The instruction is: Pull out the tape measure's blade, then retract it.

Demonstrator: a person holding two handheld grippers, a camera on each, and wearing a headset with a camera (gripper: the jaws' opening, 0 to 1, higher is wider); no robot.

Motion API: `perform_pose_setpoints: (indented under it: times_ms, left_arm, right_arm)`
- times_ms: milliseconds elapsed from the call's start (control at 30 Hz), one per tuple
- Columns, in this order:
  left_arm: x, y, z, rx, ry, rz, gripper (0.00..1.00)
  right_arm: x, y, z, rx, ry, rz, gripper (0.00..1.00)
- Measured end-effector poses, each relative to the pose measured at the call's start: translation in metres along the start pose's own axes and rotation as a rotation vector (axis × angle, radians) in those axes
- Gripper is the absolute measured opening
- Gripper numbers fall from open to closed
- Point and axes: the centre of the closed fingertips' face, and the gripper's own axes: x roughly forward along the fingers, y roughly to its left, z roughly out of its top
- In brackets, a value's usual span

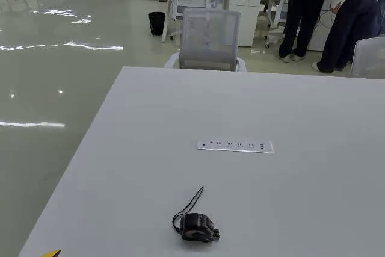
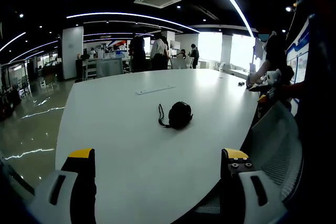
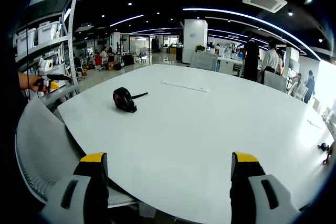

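Observation:
The tape measure is black and dark grey with a black wrist strap, and it lies on the white table near the front edge, blade not drawn out. In the left gripper view the tape measure lies well ahead of my left gripper, which is open and holds nothing. My right gripper is likewise open and off the table's edge, with the tape measure ahead to its left. A yellow jaw tip of a gripper pokes in at the bottom left of the head view.
A white power strip is set flat in the table's middle. A grey mesh chair stands at the far side, and two people stand beyond it. Another mesh chair back sits just below the grippers.

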Motion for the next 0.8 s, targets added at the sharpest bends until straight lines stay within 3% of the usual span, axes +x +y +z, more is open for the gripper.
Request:
perform_pose_setpoints:
  times_ms: [500,800]
  left_arm:
    - [0.003,-0.006,-0.008,0.005,0.016,-0.019,0.99]
    - [0.021,-0.011,-0.006,0.005,0.029,-0.060,0.99]
  right_arm:
    - [-0.001,0.000,-0.003,-0.008,0.003,-0.003,0.99]
    - [0.012,0.006,-0.001,-0.034,0.022,0.026,0.96]
